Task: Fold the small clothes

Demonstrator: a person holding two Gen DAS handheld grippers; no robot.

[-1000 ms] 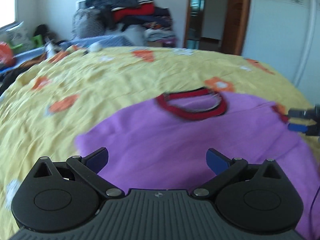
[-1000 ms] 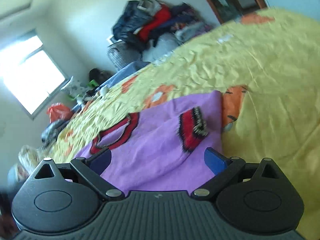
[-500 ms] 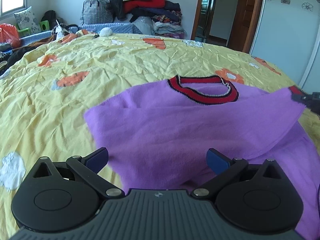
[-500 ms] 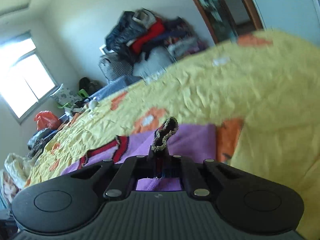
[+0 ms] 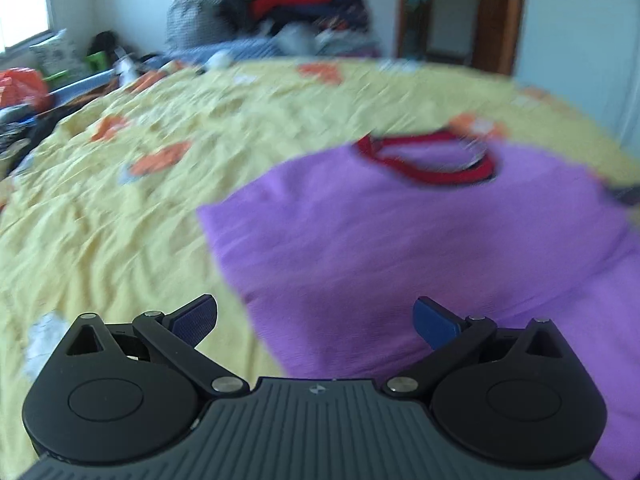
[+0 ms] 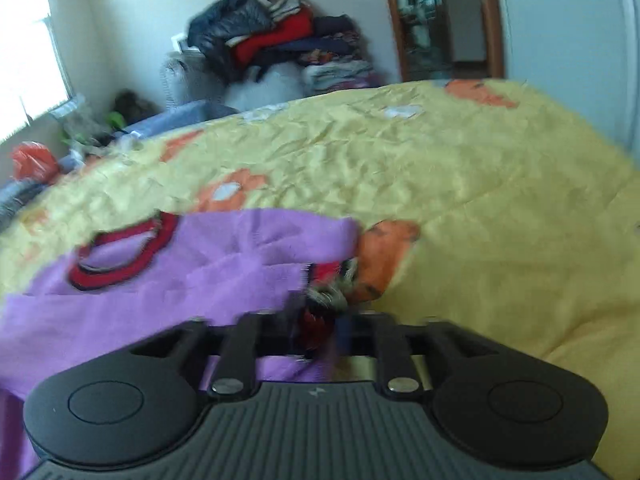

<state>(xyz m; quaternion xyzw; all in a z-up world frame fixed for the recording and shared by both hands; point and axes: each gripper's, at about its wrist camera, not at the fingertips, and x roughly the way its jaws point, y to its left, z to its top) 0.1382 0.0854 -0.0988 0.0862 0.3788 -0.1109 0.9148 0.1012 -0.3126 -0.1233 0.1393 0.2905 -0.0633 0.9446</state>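
Purple knit fabric covers the near part of the bed (image 5: 168, 128): a small sweater (image 5: 400, 232) with a red neckband (image 5: 432, 160) lies spread on the yellow sheet with orange flowers. From the left wrist view, the left gripper (image 5: 316, 320) hangs over the sweater's lower edge with its blue pads (image 5: 434, 320) set wide apart and nothing between them, one finger above the sheet and the other above the purple cloth. From the right wrist view, the right gripper (image 6: 318, 326) sits low at the sweater's right side, its jaws opening, with the red, fuzzy-trimmed sleeve cuff (image 6: 326, 292) between them; the picture is blurred there, so the pads seem to be off the cuff rather than pressing it, though this is not certain. The sleeve lies folded inward across the purple body, beside an orange flower on the sheet. Beyond the bed stand a pile of clothes (image 6: 272, 40) against the wall, a bright window (image 6: 28, 56) and a wooden door frame (image 6: 490, 16).
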